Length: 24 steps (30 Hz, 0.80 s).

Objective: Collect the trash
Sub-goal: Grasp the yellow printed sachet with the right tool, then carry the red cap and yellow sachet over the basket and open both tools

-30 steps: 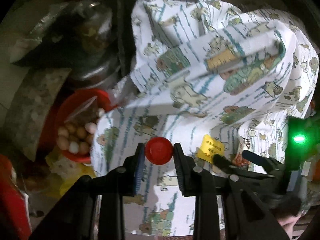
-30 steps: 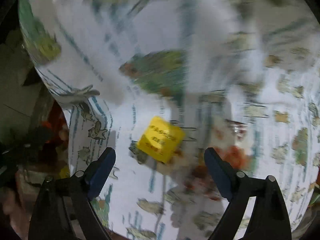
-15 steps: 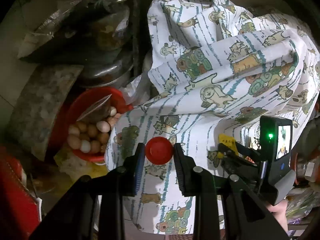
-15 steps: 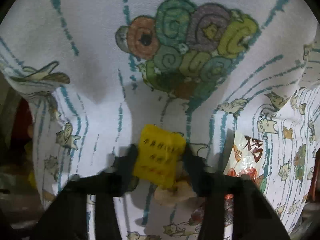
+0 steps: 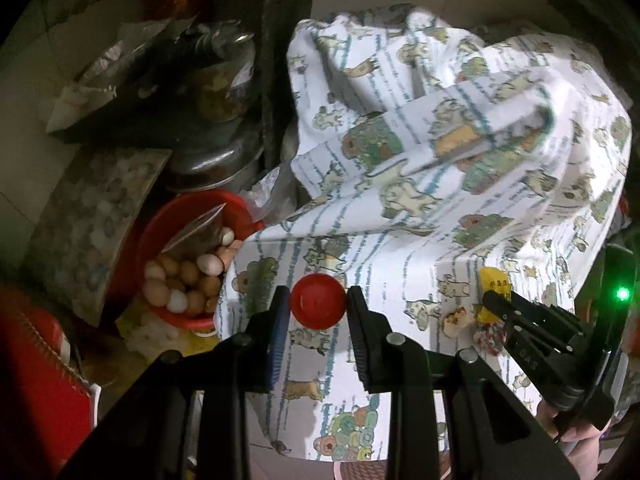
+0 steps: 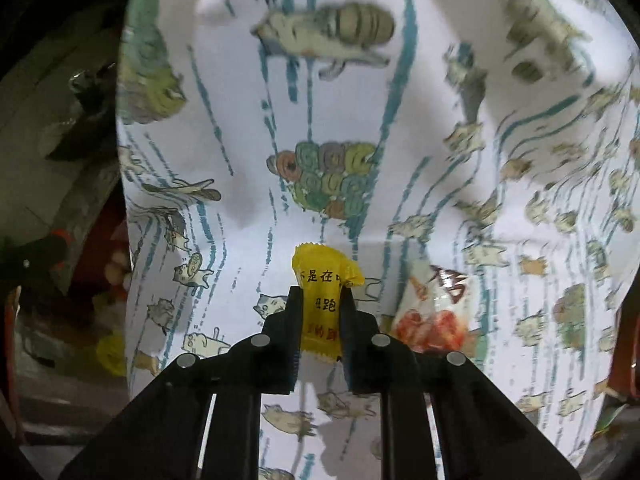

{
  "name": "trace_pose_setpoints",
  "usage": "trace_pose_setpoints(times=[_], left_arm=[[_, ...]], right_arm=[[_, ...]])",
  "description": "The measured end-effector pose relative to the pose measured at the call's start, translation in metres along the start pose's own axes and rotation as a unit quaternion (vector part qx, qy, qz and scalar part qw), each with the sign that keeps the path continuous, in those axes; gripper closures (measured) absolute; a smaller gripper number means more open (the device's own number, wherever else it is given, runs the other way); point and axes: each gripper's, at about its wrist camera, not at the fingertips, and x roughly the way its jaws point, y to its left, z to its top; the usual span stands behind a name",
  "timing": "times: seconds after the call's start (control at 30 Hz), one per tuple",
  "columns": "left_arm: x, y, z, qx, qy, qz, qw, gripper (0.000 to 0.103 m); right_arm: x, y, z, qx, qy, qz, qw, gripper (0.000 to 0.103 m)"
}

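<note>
- Far left of the left jaws, a red bowl (image 5: 192, 232) holds eggs (image 5: 180, 280) and a clear plastic bag; above it stands a dark metal pot (image 5: 216, 160) with crumpled bags on top.
- The left gripper (image 5: 319, 306) has its jaws drawn in part way and pressed on both sides of a round red cap (image 5: 319, 301), which sits between their tips above the patterned cloth (image 5: 400, 220).
- The cloth, white with cartoon cats and blue streaks, covers the desk ahead of both jaws and rises in folds beyond them.
- To the right of the left jaws, a few small scraps (image 5: 456, 320) lie on the cloth near the right gripper (image 6: 320, 316).
- The right gripper's jaws are closing, nearly together, and they pinch a yellow wrapper (image 6: 322, 300) with black print; its top sticks out past the tips.
- Just right of the right jaws, a clear snack packet (image 6: 436, 316) with red and orange print lies on the cloth, apart from the jaws.
</note>
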Motion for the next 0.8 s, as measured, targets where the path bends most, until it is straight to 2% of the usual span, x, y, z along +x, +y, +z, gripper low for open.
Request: trace_pose_setpoints(times=[0.13, 0.23, 0.33, 0.4, 0.6, 0.8], left_arm=[[-0.018, -0.006, -0.006, 0.000, -0.017, -0.005, 0.9998, 0.076], [-0.043, -0.010, -0.009, -0.002, -0.042, -0.005, 0.9991, 0.076], [-0.074, -0.016, -0.013, -0.008, -0.059, -0.030, 0.9978, 0.076], [-0.098, -0.024, -0.020, 0.005, -0.074, -0.032, 0.9967, 0.076], [-0.164, -0.037, -0.052, 0.014, -0.116, -0.044, 0.9922, 0.076], [-0.196, -0.046, -0.095, 0.019, -0.130, -0.049, 0.9901, 0.076]], right_arm=[[-0.018, -0.009, 0.003, -0.005, -0.018, -0.004, 1.000, 0.085], [-0.048, -0.003, -0.001, -0.003, -0.044, -0.008, 0.999, 0.085], [-0.084, 0.000, -0.009, 0.005, -0.071, -0.001, 0.997, 0.085], [-0.111, 0.000, -0.016, 0.006, -0.087, 0.000, 0.996, 0.085], [-0.183, 0.007, -0.054, 0.019, -0.128, 0.004, 0.992, 0.085], [-0.219, 0.005, -0.101, 0.046, -0.135, 0.019, 0.990, 0.085]])
